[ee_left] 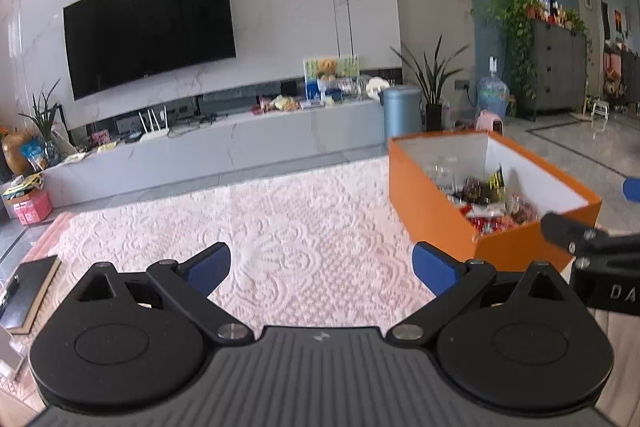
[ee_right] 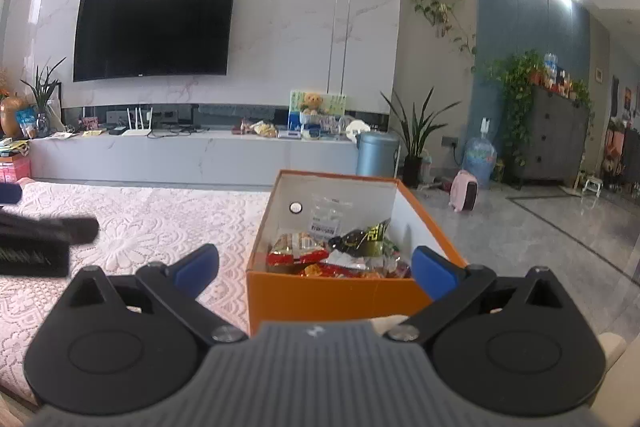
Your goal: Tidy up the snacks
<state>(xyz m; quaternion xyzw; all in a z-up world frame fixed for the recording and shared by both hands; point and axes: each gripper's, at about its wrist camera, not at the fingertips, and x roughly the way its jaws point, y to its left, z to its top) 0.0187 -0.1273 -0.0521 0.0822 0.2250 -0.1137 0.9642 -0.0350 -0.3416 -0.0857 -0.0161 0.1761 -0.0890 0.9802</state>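
An orange box [ee_left: 436,215] with white inner walls stands on the pink lace tablecloth [ee_left: 280,227], at the right in the left wrist view. Several snack packets [ee_left: 496,203] lie inside it. My left gripper [ee_left: 322,267] is open and empty, above the cloth to the left of the box. The right wrist view shows the box [ee_right: 336,293] straight ahead, with red, yellow and dark snack packets [ee_right: 344,251] inside. My right gripper [ee_right: 316,267] is open and empty, its fingers on either side of the box's near wall. The right gripper also shows in the left wrist view [ee_left: 592,247].
A dark notebook [ee_left: 30,287] lies at the cloth's left edge. Beyond the table stand a long grey TV cabinet [ee_right: 192,155], a wall TV [ee_right: 154,27], a blue bin [ee_right: 376,153] and a potted plant [ee_right: 416,143]. The left gripper's body [ee_right: 40,239] sits at left.
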